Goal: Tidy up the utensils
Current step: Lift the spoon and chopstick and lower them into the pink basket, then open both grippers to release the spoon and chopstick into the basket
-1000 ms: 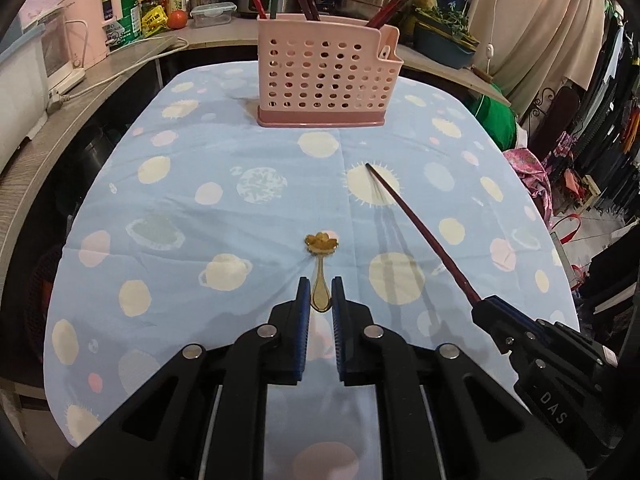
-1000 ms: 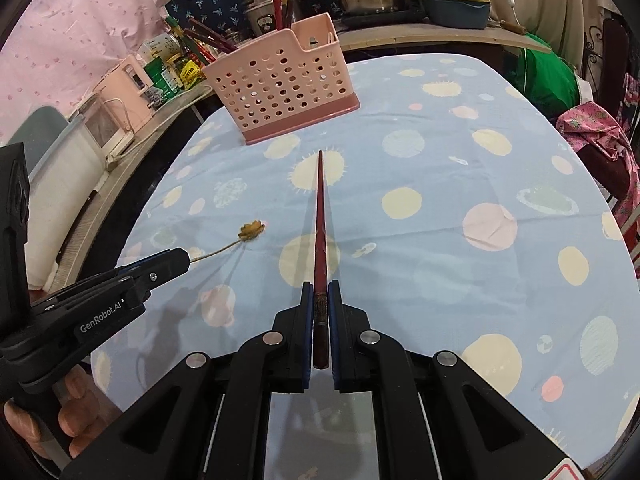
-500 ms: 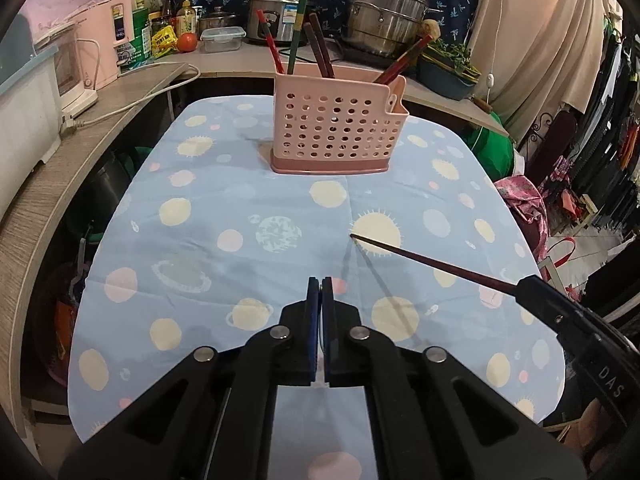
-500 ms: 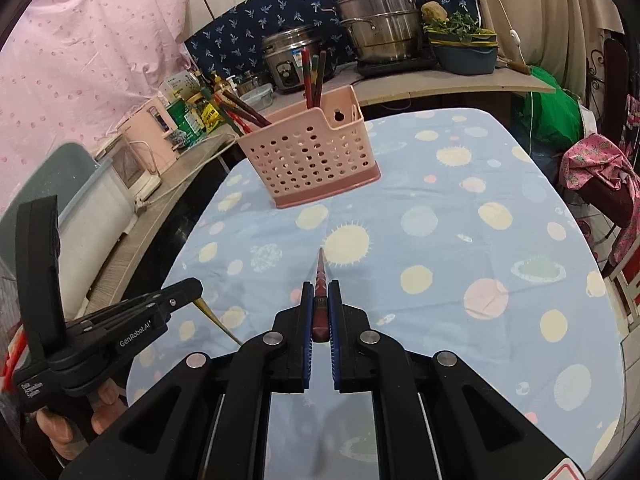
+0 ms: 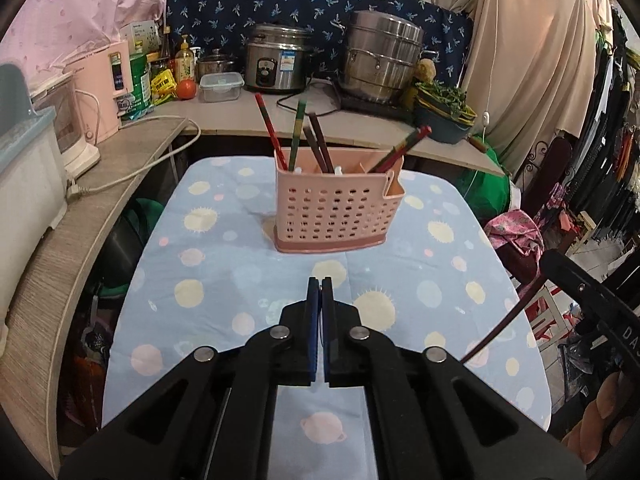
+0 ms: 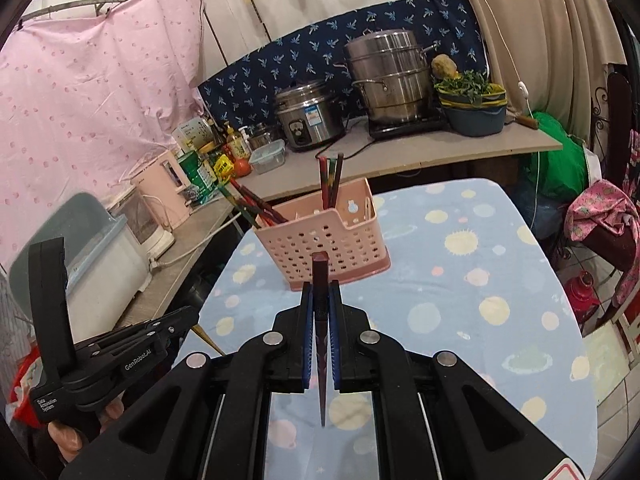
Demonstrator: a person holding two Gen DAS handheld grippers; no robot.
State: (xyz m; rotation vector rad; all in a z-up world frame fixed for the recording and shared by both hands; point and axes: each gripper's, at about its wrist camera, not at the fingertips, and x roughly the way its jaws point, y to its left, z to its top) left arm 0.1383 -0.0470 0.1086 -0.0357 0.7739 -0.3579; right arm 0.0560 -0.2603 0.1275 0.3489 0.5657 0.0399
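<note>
- Spotted blue tabletop [image 5: 224,264] carried a pink basket [image 5: 334,216] near its far edge.
- Right hand-held gripper [image 6: 320,308] clamped a dark chopstick [image 6: 320,280], lengthwise, blunt end toward the basket.
- Left hand-held gripper [image 5: 320,292] pinched a gold spoon handle [image 6: 208,338], jaws together.

Right tongs [image 6: 320,300] clamp dark-red chopstick [image 6: 320,276] above cloth; pink basket [image 6: 324,240] just ahead w/ more chopsticks.

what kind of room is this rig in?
Most likely a lived-in home kitchen: a rice cooker and a stacked steel steamer pot stand on the counter, and clothes hang at the right.
</note>
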